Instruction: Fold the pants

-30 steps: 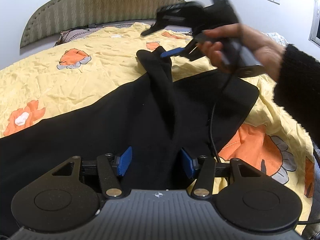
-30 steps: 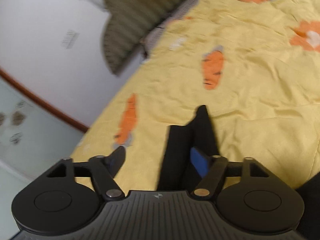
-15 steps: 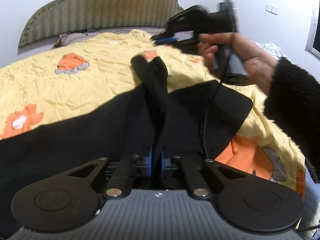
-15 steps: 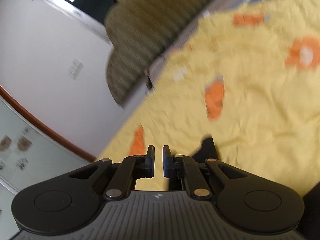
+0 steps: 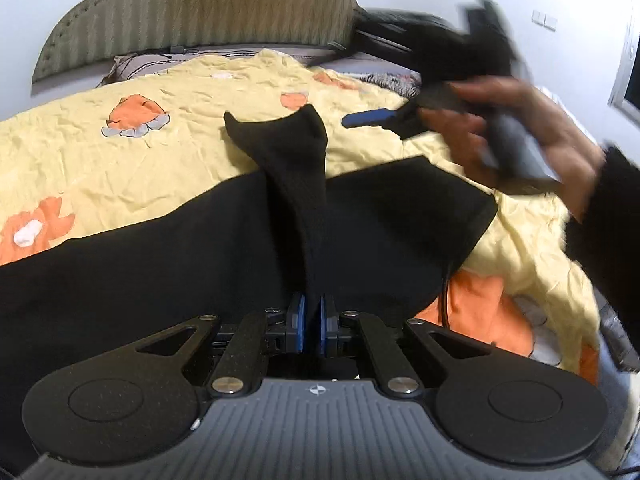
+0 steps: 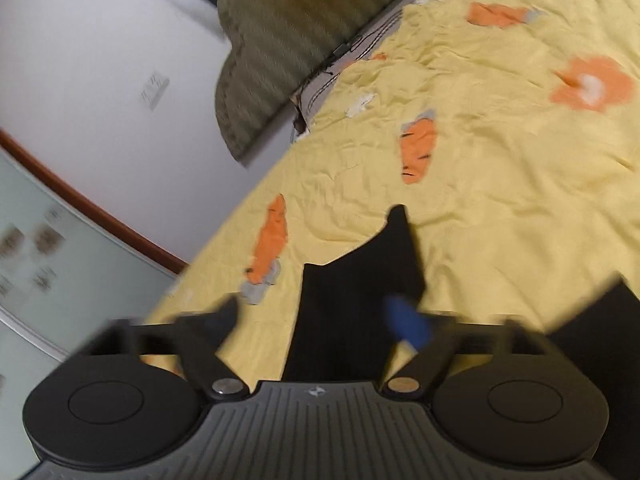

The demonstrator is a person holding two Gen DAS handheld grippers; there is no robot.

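Observation:
Black pants point(image 5: 160, 264) lie spread across a yellow bedspread. My left gripper point(image 5: 313, 322) is shut on a raised fold of the pants, which runs up from its blue pads to a pointed flap point(image 5: 288, 136). My right gripper point(image 5: 384, 92) is held in a hand above the bed, right of the flap, its jaws open and empty. In the right wrist view the right gripper point(image 6: 320, 316) is open above the same flap of the pants point(image 6: 360, 280), not touching it; the view is blurred.
The yellow bedspread point(image 5: 120, 152) with orange flower prints covers the bed. A padded headboard point(image 5: 200, 12) and white wall stand behind it. A cable point(image 5: 444, 300) hangs by the pants' right edge. The bed's side edge point(image 6: 224, 240) meets the wall.
My left gripper closed on the fold of the pants. My right gripper let go of the flap, shut briefly in the air, and now is open again above the flap, which dropped onto the bed.

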